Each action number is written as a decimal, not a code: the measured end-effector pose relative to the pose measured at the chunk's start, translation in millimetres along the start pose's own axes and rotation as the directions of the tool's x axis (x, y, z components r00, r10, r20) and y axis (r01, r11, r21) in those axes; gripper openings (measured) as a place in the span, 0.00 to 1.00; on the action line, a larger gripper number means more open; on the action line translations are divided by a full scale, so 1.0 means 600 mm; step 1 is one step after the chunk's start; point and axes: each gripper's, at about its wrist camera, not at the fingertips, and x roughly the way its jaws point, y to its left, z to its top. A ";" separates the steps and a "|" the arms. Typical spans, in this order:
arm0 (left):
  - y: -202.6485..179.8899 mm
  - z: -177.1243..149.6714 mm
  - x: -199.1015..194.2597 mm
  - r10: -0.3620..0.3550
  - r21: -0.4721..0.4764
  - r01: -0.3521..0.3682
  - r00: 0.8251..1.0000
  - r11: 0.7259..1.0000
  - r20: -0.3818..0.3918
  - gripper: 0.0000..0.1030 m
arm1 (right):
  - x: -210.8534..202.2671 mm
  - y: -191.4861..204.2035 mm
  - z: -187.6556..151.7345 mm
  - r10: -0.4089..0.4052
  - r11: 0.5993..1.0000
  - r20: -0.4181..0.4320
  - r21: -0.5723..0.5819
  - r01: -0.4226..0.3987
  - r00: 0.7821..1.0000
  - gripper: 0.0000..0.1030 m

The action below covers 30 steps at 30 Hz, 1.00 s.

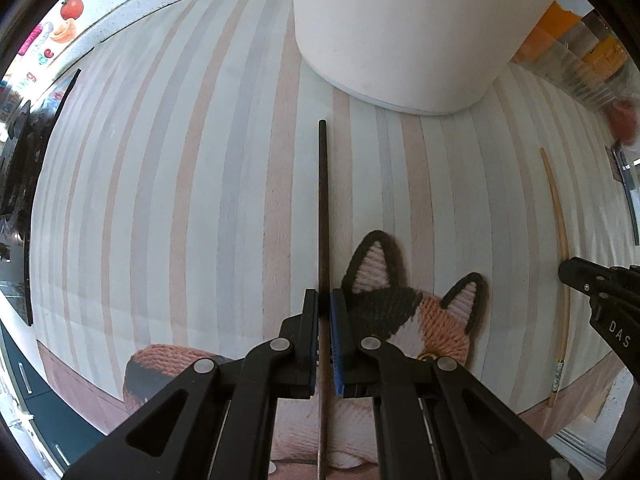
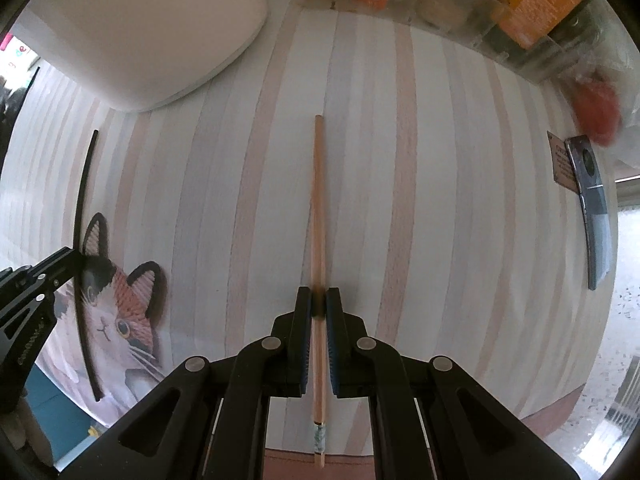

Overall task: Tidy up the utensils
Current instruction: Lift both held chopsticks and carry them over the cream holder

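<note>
A dark chopstick (image 1: 323, 200) lies on the striped placemat (image 1: 180, 200), running lengthwise between the fingers of my left gripper (image 1: 325, 300), which is shut on it. It also shows at the left of the right wrist view (image 2: 82, 240). A light wooden chopstick (image 2: 318, 208) with a patterned end lies between the fingers of my right gripper (image 2: 319, 300), which is shut on it. It also shows at the right of the left wrist view (image 1: 562, 240). A white cylindrical holder (image 1: 404, 28) stands at the far side of the mat, ahead of both chopsticks.
The placemat carries a knitted-look cat picture (image 1: 408, 312) near the front. Clear containers with orange packets (image 2: 520, 8) line the far right. A dark flat device (image 2: 596, 208) lies at the mat's right edge. Dark objects (image 1: 16, 168) sit to the left.
</note>
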 end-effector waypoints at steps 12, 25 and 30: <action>-0.001 0.006 0.000 -0.003 0.004 0.003 1.000 1.000 -0.006 0.03 | 0.007 0.001 0.023 -0.007 1.000 -0.015 0.009 0.008 1.000 0.08; 0.004 -0.011 -0.025 -0.061 -0.004 0.061 0.998 0.998 0.018 0.03 | -0.002 0.008 -0.007 0.055 0.996 0.068 0.066 -0.059 0.996 0.07; 0.016 -0.019 -0.078 -0.091 -0.005 0.092 0.993 0.996 0.075 0.03 | -0.033 0.004 -0.026 0.136 0.986 0.130 0.074 -0.147 0.982 0.07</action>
